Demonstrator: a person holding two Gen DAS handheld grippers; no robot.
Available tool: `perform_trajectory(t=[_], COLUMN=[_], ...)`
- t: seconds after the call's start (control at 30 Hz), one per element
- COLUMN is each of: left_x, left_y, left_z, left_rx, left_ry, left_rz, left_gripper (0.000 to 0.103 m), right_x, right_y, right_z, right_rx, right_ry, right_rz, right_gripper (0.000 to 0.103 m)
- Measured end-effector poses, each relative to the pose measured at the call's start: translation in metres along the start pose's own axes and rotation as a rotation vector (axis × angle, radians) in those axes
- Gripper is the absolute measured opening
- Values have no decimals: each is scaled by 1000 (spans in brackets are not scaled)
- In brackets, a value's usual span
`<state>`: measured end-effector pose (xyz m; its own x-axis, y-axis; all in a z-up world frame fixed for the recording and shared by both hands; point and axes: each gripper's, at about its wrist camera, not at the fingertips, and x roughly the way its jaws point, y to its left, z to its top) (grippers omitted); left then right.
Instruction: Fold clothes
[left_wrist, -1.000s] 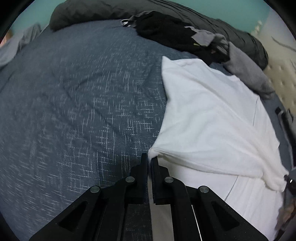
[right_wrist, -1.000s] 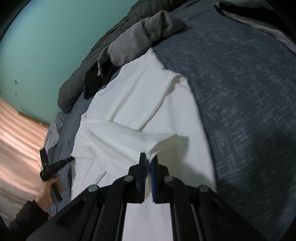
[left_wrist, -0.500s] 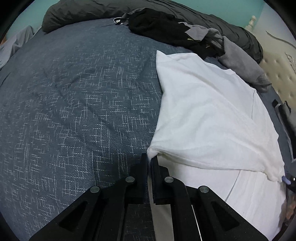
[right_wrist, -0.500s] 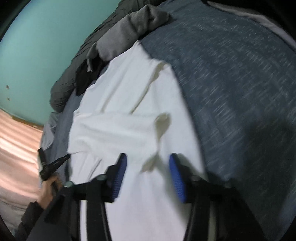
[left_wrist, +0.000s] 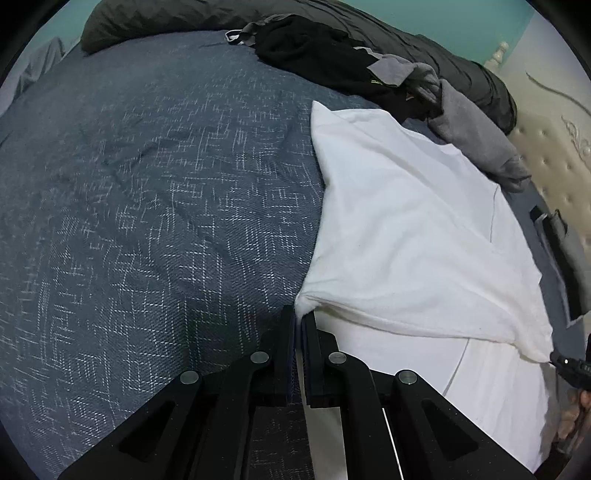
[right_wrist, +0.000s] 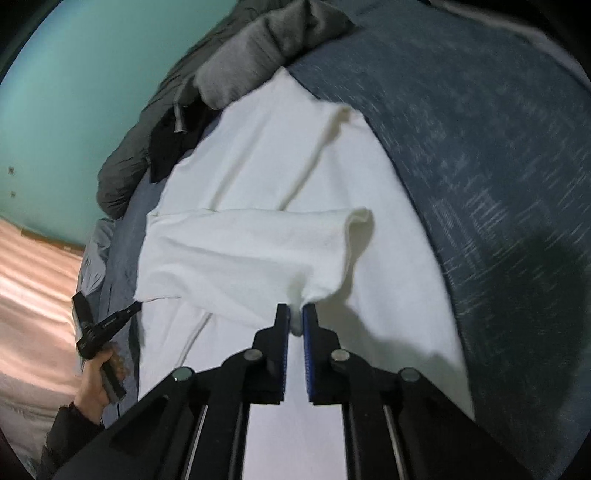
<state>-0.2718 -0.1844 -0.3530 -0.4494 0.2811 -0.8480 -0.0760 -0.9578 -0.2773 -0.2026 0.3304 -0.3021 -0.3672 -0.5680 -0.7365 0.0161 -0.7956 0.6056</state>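
Note:
A white garment (left_wrist: 406, 229) lies partly folded on the right side of a blue patterned bedspread (left_wrist: 147, 203). My left gripper (left_wrist: 298, 314) is shut on its near left corner, where the folded-over layer meets the lower one. In the right wrist view the same white garment (right_wrist: 258, 251) has a flap lifted across it. My right gripper (right_wrist: 294, 314) has its jaws closing, with a bunch of that flap's edge pinched between the blue pads. The left gripper (right_wrist: 110, 321) shows there too, held in a hand at the flap's far corner.
A pile of black clothes (left_wrist: 325, 55) and a grey garment (left_wrist: 476, 136) lie at the head of the bed against a dark duvet (left_wrist: 461, 74). A cream tufted headboard (left_wrist: 554, 155) is at the right. A teal wall (right_wrist: 74, 92) and pale floor (right_wrist: 29, 277) lie beyond the bed's edge.
The right gripper opened and let the flap go, then closed again on the flap's edge. The left gripper kept its hold on the corner and barely moved.

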Motion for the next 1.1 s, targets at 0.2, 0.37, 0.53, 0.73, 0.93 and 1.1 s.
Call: perform_trajectory(t=[0.2, 0.37, 0.53, 0.73, 0.93, 1.1], left_x=[0, -2, -2, -1, -1, 2], left_y=[2, 3, 2, 5, 4, 5], left_z=[2, 4, 3, 1, 1, 1], left_rx=[-3, 9, 12, -9, -17, -19], left_ry=[10, 18, 13, 3, -6, -14], left_rz=[-12, -11, -10, -25, -29, -37], left_gripper=[3, 3, 3, 3, 3, 3], right_x=[-12, 7, -5, -23, 13, 29], right_y=[-5, -27, -18, -7, -5, -18], right_z=[-5, -23, -18, 16, 46, 50], right_rx=[-42, -12, -48, -129, -154, -116], right_ry=[40, 79, 73, -35, -12, 4], right_rz=[-43, -60, -75, -115, -178, -190], right_gripper=[6, 7, 14, 31, 31, 12])
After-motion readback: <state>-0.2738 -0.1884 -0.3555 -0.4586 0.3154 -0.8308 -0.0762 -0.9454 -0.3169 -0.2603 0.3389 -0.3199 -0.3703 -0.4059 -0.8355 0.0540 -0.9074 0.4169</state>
